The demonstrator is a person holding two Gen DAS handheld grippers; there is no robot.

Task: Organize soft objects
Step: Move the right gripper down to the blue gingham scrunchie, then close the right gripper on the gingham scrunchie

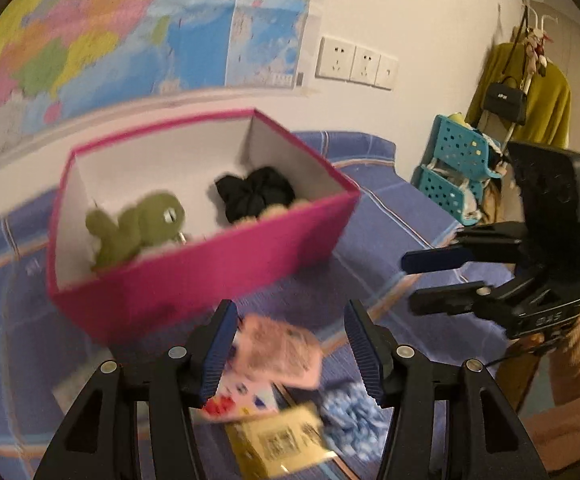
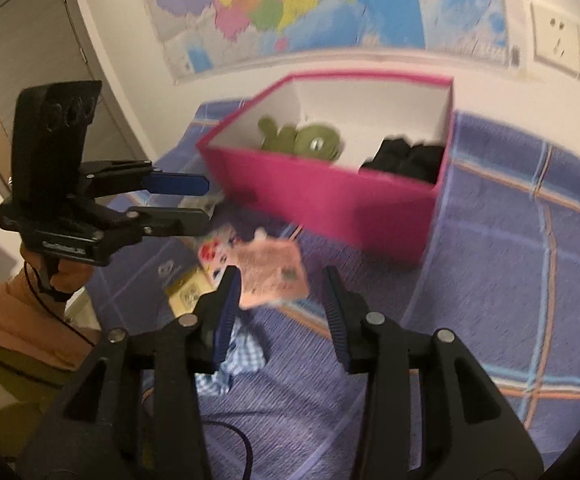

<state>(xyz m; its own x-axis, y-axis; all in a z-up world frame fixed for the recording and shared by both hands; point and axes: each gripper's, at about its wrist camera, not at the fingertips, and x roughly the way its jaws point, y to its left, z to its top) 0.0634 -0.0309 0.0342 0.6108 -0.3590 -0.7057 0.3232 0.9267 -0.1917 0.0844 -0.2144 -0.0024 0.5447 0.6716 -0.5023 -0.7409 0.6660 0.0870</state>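
The blue-and-white checked cloth [image 2: 235, 354] lies crumpled on the purple plaid bed cover [image 2: 510, 280], low in the right wrist view, just beside the lower left finger of the right tool [image 2: 283, 312]. It looks light, limp and quick to bunch, so a pinch on a raised fold near its middle should carry it; an edge grip would likely let it trail. Just above it sits a loose pile of flat packets: a pink packet [image 1: 281, 350], a white one with red and blue print [image 1: 235, 398] and a yellow packet [image 1: 279, 442]. These seem thin and slick, better taken by an edge.

The left tool [image 1: 290, 354] has its jaws apart with nothing pressed between them, the packets showing in the gap. The right tool is also apart and empty.

The pink box [image 1: 193, 276], open-topped with white inner walls, stands on the bed in the upper middle of both views. Inside are a green plush toy [image 1: 137, 226] at one end and a black bundle of fabric [image 1: 255, 194] at the other, with bare floor between
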